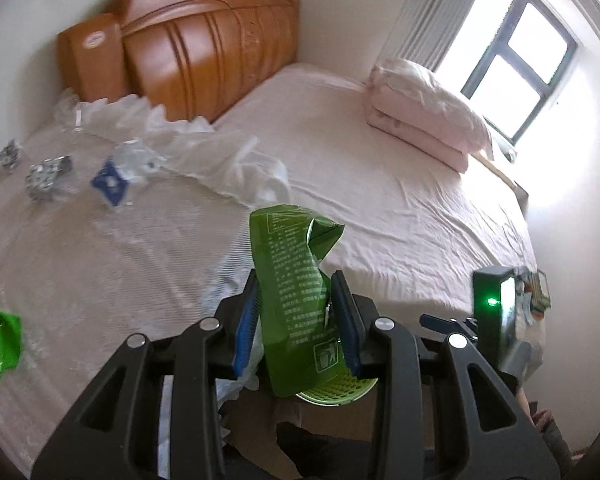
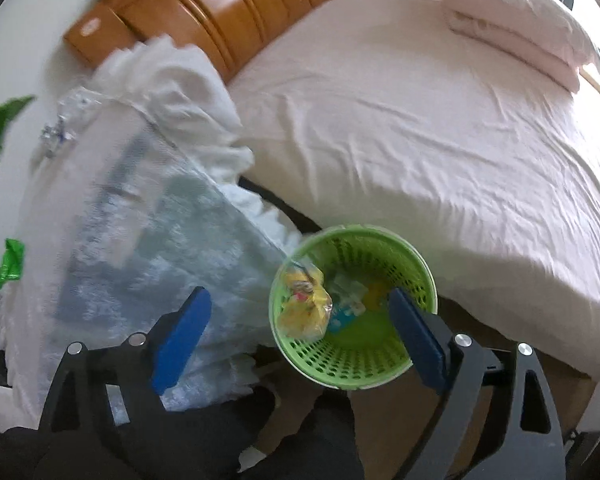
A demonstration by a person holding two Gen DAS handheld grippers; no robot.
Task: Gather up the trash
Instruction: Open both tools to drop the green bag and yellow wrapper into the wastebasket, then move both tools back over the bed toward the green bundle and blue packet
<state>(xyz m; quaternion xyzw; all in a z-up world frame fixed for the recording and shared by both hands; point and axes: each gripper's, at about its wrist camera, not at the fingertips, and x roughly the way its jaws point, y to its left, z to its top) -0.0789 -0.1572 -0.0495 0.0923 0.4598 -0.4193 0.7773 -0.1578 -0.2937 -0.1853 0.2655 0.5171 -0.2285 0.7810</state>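
Observation:
My left gripper (image 1: 296, 300) is shut on a green wrapper (image 1: 292, 280) and holds it above the green basket (image 1: 336, 394), whose rim shows below the pads. My right gripper (image 2: 296, 320) is open and empty, its blue pads (image 2: 180, 336) to either side of the green basket (image 2: 356, 372) below. The basket holds a yellow wrapper (image 2: 304, 304) and other scraps. On the lace-covered table lie crumpled foil pieces (image 1: 46, 176), a clear bottle with a blue label (image 1: 120, 172) and a green wrapper (image 1: 2, 344).
A bed with a pink sheet (image 1: 380, 180) stands to the right, with a folded quilt (image 1: 424, 120) and a wooden headboard (image 1: 204, 52). A window (image 1: 516, 60) is behind. The basket stands on the floor between table and bed.

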